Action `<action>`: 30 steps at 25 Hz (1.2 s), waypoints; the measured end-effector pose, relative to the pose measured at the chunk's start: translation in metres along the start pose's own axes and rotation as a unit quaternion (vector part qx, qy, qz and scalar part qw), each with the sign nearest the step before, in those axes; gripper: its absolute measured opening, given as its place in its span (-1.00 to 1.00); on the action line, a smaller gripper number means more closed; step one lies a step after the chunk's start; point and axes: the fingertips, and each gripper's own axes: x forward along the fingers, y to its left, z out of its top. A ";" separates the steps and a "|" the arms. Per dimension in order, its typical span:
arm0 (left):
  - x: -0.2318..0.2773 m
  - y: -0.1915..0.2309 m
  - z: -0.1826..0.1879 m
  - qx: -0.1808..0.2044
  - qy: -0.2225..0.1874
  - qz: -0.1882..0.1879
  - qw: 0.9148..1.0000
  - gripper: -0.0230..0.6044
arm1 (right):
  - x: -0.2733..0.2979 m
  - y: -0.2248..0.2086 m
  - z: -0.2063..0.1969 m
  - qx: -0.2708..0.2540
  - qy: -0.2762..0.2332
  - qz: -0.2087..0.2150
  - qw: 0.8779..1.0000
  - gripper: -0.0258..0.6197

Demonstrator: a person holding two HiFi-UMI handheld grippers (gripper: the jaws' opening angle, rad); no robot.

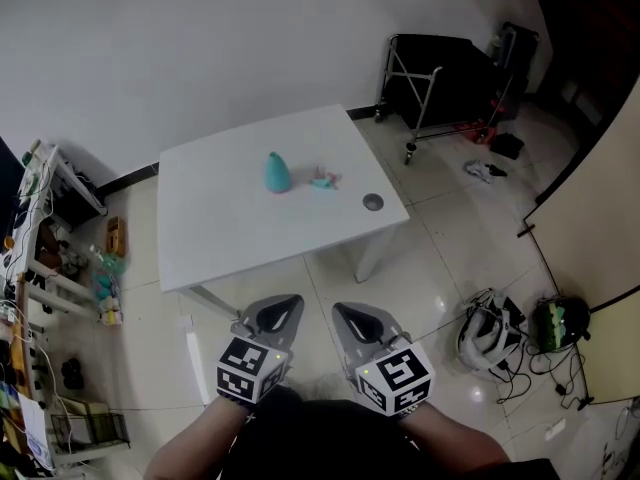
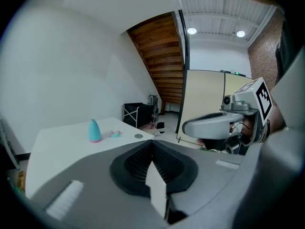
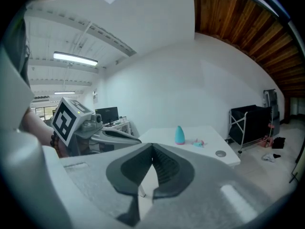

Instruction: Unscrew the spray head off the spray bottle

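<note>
We hold the left gripper and right gripper side by side, short of the table; both jaws clenched, empty.

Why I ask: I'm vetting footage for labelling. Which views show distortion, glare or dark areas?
Head view: mild wide-angle bending, sheen on the floor, table evenly lit. Left gripper view: strong fisheye, black corners, spray bottle small yet clear. Right gripper view: same fisheye, bright strip light.

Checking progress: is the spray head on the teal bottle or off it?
Off. The teal bottle stands upright with a bare top; the small teal-and-pink spray head lies beside it on the white table.
</note>
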 end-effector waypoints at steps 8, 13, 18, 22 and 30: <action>0.022 0.010 0.008 0.003 0.005 -0.012 1.000 -0.90 | 0.013 -0.022 0.006 0.001 -0.002 -0.011 1.000 -0.94; 0.041 0.026 0.016 0.004 0.003 -0.025 1.000 -0.90 | 0.030 -0.040 0.012 0.000 0.003 -0.023 1.000 -0.94; 0.062 0.046 0.023 0.002 0.006 -0.040 0.999 -0.90 | 0.055 -0.059 0.017 0.004 0.012 -0.038 0.999 -0.94; 0.079 0.069 0.031 0.003 0.006 -0.050 0.999 -0.90 | 0.080 -0.074 0.026 0.005 0.015 -0.048 0.999 -0.94; 0.108 0.115 0.042 -0.001 0.015 -0.081 0.997 -0.90 | 0.132 -0.100 0.038 0.011 0.032 -0.079 0.996 -0.94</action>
